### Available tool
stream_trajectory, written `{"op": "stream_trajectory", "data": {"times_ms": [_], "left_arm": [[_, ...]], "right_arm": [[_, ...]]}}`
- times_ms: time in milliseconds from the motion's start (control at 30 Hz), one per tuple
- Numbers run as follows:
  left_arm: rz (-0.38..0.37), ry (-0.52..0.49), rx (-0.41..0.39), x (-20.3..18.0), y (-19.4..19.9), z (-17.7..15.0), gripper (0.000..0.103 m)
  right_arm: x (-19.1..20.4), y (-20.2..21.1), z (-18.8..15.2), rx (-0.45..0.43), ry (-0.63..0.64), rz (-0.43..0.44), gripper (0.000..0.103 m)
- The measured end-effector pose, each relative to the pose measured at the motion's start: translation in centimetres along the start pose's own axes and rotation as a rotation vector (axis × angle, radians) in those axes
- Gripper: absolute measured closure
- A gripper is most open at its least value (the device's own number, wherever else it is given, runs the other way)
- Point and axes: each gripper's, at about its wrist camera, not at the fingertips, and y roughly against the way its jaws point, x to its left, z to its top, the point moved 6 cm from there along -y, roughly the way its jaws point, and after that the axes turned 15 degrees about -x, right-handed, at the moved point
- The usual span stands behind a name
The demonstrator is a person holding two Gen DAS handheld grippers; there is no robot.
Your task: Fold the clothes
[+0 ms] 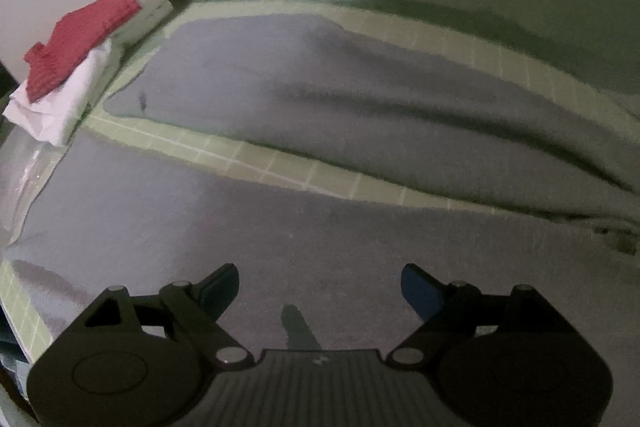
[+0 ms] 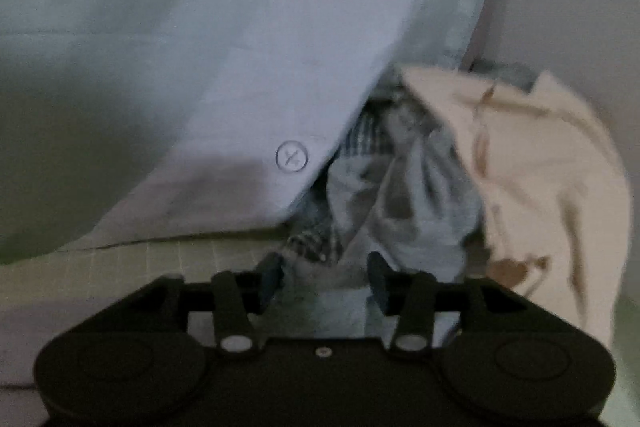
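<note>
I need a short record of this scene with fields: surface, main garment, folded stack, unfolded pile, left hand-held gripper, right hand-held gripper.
surface: green grid mat
main garment: grey garment spread on mat
folded stack: red cloth on white cloth, mat's far left corner
unfolded pile: cream garment, plaid cloth
left hand-held gripper: open, over grey garment
right hand-held gripper: open, at pile
</note>
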Motion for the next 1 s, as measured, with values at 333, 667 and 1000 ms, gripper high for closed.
{"op": "stream_trajectory", "data": {"times_ms": [333,667,1000], "left_arm": [[-0.021,0.044,-0.046,2.0,3.4,-1.6,0.014],[-0.01,-0.03,-0.045,4.0,8.0,-5.6,0.014],[0.054,0.02,-0.042,7.7,10.5,-7.4,0.014]], "right_arm": [[-6.8,12.6,-10.9,0.176,-0.146,-0.077,0.018],[-9.7,14.6,-15.8,0.284,-0.332,-0.043,0.033],[-7.5,15.2,-15.9,0.299,-0.033,-0.013,0.098]]}}
